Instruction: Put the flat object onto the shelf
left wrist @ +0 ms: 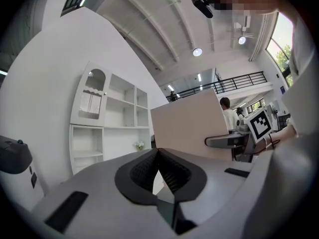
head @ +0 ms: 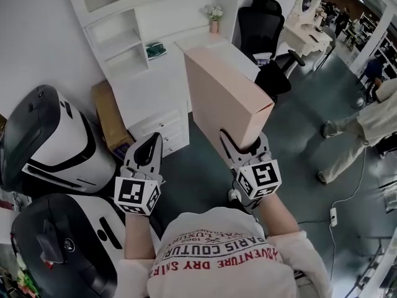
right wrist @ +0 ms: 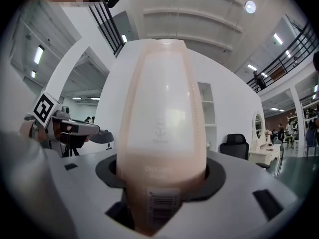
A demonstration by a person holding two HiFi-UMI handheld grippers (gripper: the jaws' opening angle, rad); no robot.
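Note:
A flat pale pink box point(head: 226, 101) stands on edge, raised in front of me, with my right gripper point(head: 243, 148) shut on its lower end. In the right gripper view the box point(right wrist: 162, 118) fills the middle, a barcode label near the gripper point(right wrist: 162, 176). My left gripper point(head: 147, 149) is held level with it on the left, shut with nothing in it; its jaws point(left wrist: 158, 166) meet at the tips. From the left gripper view the box point(left wrist: 192, 128) shows to the right. The white shelf unit point(head: 124, 42) with open compartments stands beyond, also in the left gripper view point(left wrist: 107, 123).
A white desk with drawers point(head: 162, 126) joins the shelf; a small flower vase point(head: 214, 17) stands on it. A brown carton point(head: 110, 120) and two black-and-white machines point(head: 56, 141) are at the left. A black office chair point(head: 260, 30) and a walking person point(head: 366, 120) are at the right.

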